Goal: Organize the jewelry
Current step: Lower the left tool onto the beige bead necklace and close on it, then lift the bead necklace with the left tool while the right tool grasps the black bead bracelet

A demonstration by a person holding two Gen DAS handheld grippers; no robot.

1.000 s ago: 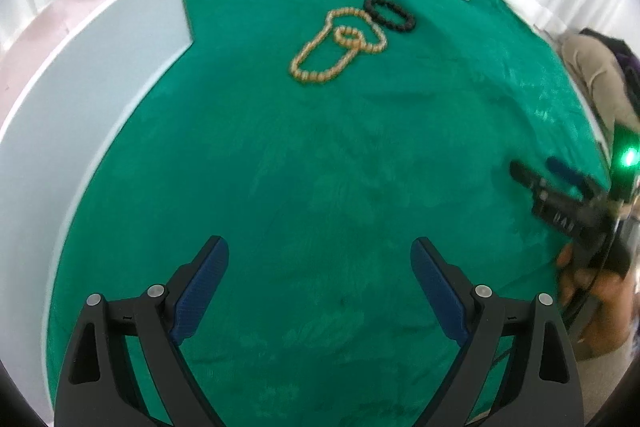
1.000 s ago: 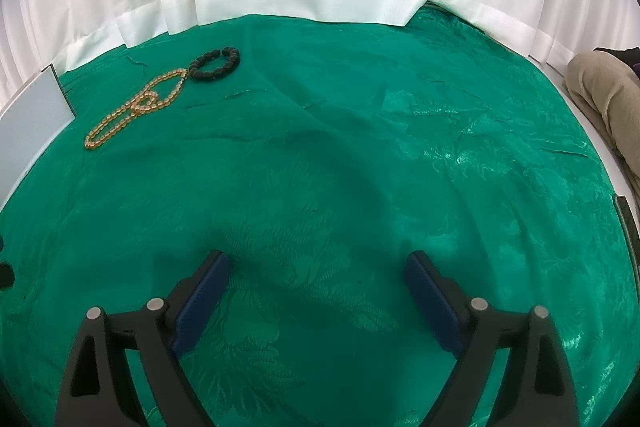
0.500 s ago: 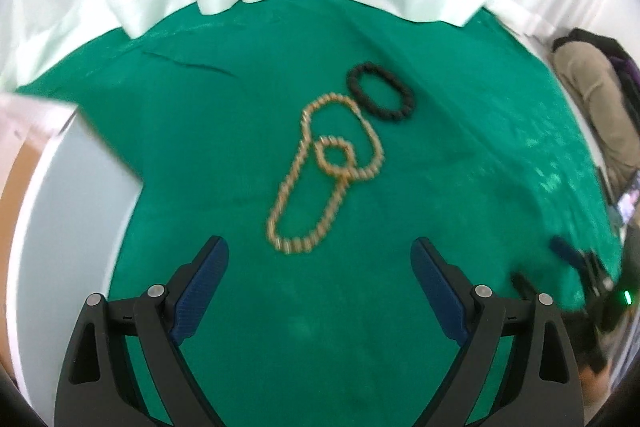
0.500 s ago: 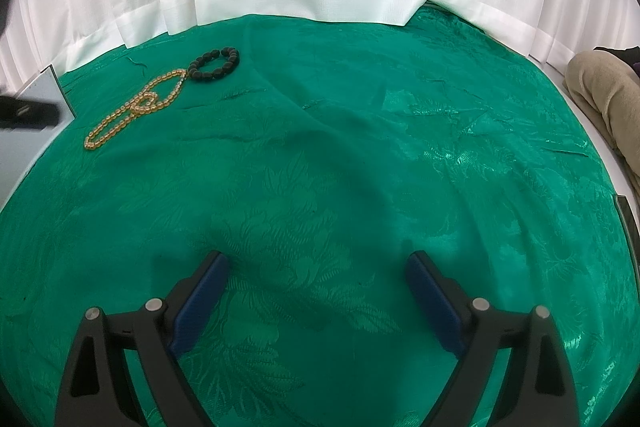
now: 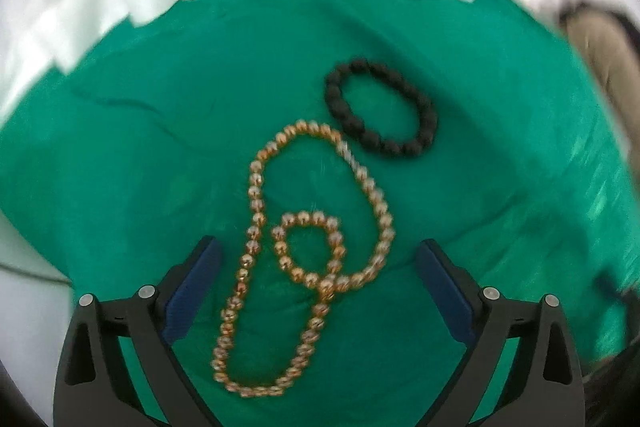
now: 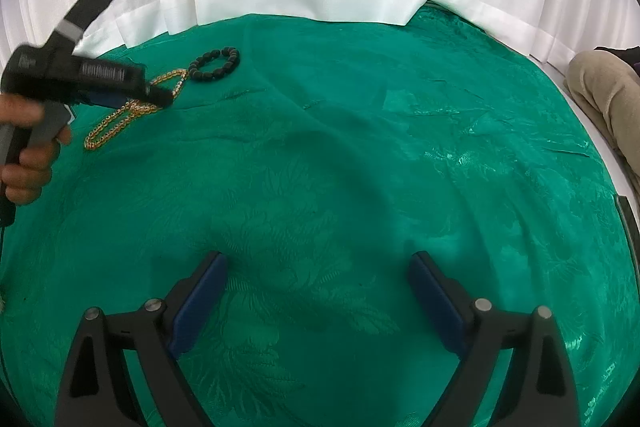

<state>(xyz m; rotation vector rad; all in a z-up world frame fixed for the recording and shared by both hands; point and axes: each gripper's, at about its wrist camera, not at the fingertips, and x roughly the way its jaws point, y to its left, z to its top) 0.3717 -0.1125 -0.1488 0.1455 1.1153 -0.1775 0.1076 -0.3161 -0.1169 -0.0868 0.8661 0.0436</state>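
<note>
The left tool (image 5: 318,281) has just been opening and stands spread above the gold bead necklace (image 5: 256,211), whose looped strand lies between the fingers, with no pad contact visible. The necklace rests on the green cloth (image 5: 140,147) covering the tabletop. Just beyond it lies the black bead bracelet (image 5: 424,107). The right tool (image 6: 318,287) is spread over bare cloth, gripping nothing.

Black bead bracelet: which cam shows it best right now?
Left wrist. The black bead bracelet sits near frame centre, large, whole ring visible with single beads distinct, despite slight blur. In the right wrist view the same bracelet is small and far off at upper left, beside the left gripper.
</note>
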